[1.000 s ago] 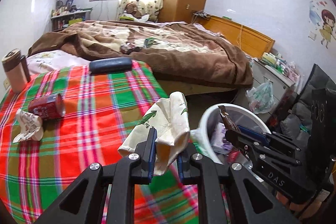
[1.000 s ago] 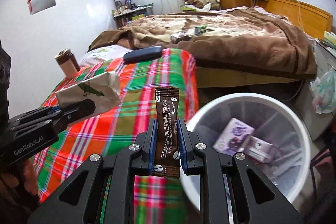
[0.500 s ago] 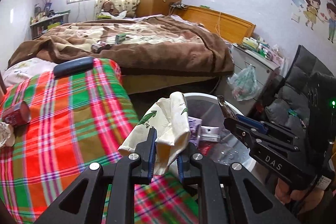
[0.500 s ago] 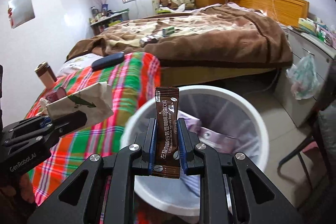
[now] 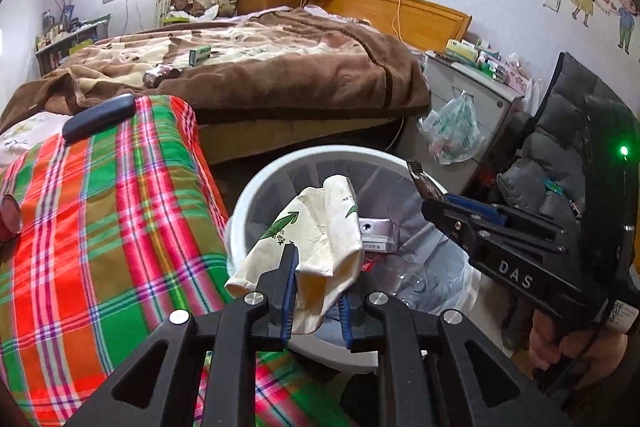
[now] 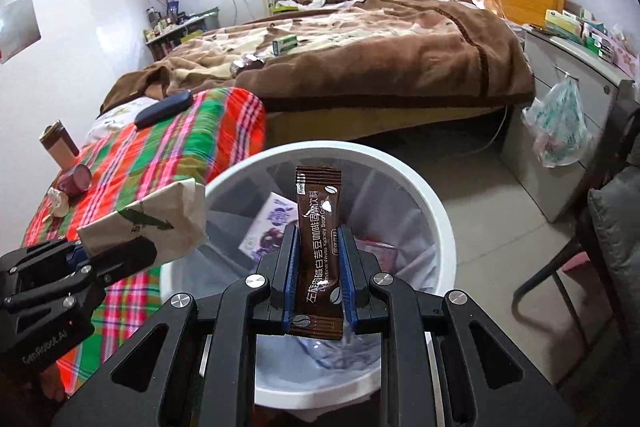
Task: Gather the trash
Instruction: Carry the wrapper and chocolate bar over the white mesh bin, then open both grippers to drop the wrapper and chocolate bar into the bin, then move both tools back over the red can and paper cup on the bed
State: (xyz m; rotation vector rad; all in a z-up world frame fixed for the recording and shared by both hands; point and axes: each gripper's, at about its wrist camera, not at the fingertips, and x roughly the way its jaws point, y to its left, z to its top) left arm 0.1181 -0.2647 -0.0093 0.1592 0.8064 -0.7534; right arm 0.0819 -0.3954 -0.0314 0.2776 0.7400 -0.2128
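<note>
**Two pieces held over the bin, more trash left behind**

The crushed paper cup (image 5: 316,239) sits pinched in the left tongs (image 5: 316,297), hanging above the near rim of the white bin (image 5: 256,195). The brown coffee sachet (image 6: 320,247) stands upright, pinched in the right tongs (image 6: 318,281), also over the open bin. Neither piece has been let go yet.

Inside the bin some trash already lies: a purple-printed carton (image 6: 272,223), a flat silver-grey pack (image 5: 374,233) and some clear plastic at the bottom. So part of the collecting looks done, and these two pieces seem only a release away from joining it.

What is left, as far as can be seen, lies on the plaid-covered bench (image 6: 160,163) beside the bin: a red can on its side (image 6: 74,181) and a crumpled paper wad (image 6: 60,203) just next to it. A brown tumbler (image 6: 58,145) and a dark case (image 6: 164,113) are there too, though whether they count as trash I cannot tell. On the brown blanket of the bed (image 6: 400,55) farther back lie a small green box (image 6: 284,44) and a shiny wrapper or can (image 6: 248,63), possibly more to gather.
</note>
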